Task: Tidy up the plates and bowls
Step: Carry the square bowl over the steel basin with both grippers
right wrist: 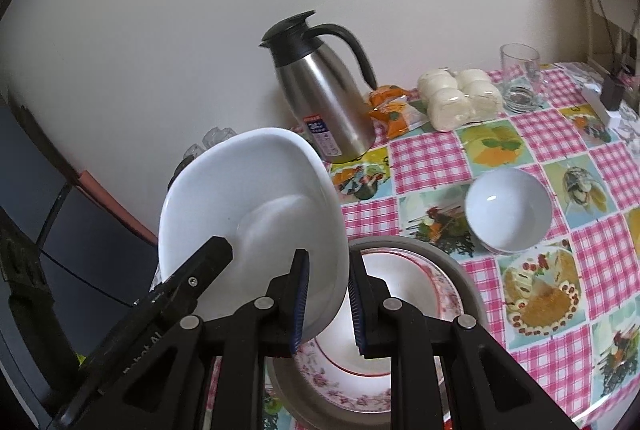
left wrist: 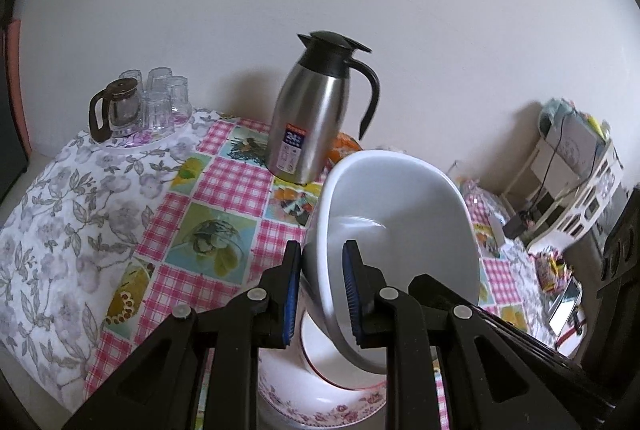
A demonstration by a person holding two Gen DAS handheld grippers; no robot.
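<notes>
A white squarish deep dish (left wrist: 396, 214) hangs tilted above the table, held by both grippers. My left gripper (left wrist: 322, 250) is shut on its left rim, blue pads (left wrist: 294, 294) on either side of the wall. My right gripper (right wrist: 328, 262) is shut on the opposite rim of the same dish (right wrist: 248, 198). Below it lies a stack: a red-rimmed plate (right wrist: 404, 270) on a floral-rimmed plate (right wrist: 340, 394), both on a grey plate (right wrist: 468, 278). A small white bowl (right wrist: 508, 210) stands on the tablecloth to the right of the stack.
A steel thermos jug (left wrist: 308, 118) stands near the wall behind the dish. Upturned glasses and a small glass pot (left wrist: 120, 110) sit at the far left. Wrapped buns (right wrist: 460, 98), an orange packet (right wrist: 390, 108) and a glass mug (right wrist: 520, 78) are at the back right.
</notes>
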